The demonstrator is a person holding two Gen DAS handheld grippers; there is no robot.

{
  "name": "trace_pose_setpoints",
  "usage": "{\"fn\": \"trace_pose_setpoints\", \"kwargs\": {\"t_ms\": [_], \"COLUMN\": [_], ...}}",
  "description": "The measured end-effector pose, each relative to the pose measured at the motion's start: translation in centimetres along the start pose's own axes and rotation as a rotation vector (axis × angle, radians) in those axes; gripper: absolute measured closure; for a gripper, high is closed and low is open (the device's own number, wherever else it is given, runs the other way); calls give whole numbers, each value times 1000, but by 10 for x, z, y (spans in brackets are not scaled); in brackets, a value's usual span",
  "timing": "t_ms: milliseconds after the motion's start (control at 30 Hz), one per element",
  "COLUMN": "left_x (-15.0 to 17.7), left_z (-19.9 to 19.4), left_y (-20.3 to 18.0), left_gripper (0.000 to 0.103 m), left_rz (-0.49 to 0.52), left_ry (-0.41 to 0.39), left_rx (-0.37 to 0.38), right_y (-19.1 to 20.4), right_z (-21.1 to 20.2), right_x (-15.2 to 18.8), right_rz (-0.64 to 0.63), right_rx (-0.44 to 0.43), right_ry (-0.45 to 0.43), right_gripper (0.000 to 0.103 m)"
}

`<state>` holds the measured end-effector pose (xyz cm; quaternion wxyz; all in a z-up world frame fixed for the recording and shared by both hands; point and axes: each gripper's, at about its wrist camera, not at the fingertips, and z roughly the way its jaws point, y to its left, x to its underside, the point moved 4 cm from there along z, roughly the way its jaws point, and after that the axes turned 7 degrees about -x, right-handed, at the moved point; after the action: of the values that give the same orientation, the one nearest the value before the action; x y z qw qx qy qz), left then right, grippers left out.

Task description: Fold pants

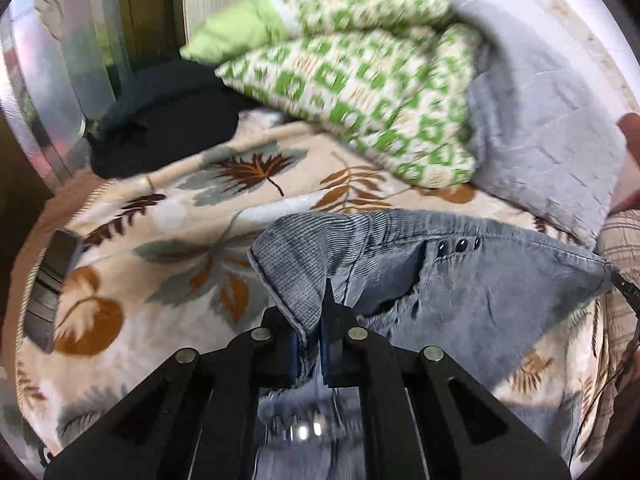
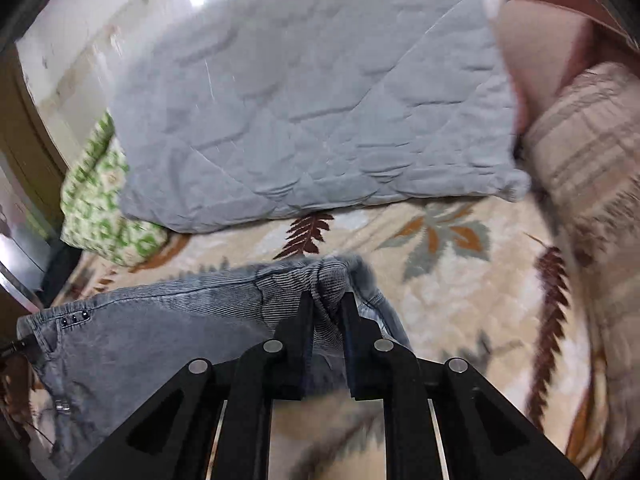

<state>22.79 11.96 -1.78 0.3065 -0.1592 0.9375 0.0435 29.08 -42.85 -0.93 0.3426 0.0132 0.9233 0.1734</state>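
**Pants pinched at both ends of the waistband**

Our left gripper [image 1: 316, 344] has its jaws clamped on one end of the grey pants [image 1: 460, 296], and our right gripper [image 2: 326, 320] is pinched tight on the bunched ribbed fabric at the other. The pants hang between them above the leaf-print blanket [image 1: 180, 208], near the grey quilt [image 2: 312, 100].

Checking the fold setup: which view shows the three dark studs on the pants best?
Left wrist view: the studs sit near centre on the pants. Right wrist view shows them small, near its left edge.
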Motion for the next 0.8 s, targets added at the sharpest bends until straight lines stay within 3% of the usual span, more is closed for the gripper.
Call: {"fn": "trace_pose_setpoints", "kwargs": {"t_ms": [100,300,433,533,600,700,733,767,800], "left_x": [24,94,151,183,191,197,197,197,197], "left_z": [-39,-79,-60,-40,-49,-74,-79,-85,-87], "left_y": [9,26,39,48,56,64,64,62,59], "left_gripper": [97,96,93,94,94,92,85,79,59], "left_rz": [-5,-20,-40,-69,-80,-131,-145,-153,-159], "left_ry": [-44,-25,102,243,244,221,222,221,218], "left_rx": [22,83,87,89,86,164,188,217,241], "right_y": [-2,-30,-62,-80,-82,-72,-64,-56,-49], "right_z": [-47,-128,-144,-146,-158,-191,-202,-208,-211], "right_x": [26,128,206,253,268,275,275,274,273], "right_rz": [34,151,271,339,362,339,328,321,311], "right_rx": [-41,-80,-42,11,21,51,43,28,9], "right_ry": [-43,-78,-31,35,32,-21,-52,-69,-79], "right_gripper": [91,90,86,86,83,49,34,27,26]}}
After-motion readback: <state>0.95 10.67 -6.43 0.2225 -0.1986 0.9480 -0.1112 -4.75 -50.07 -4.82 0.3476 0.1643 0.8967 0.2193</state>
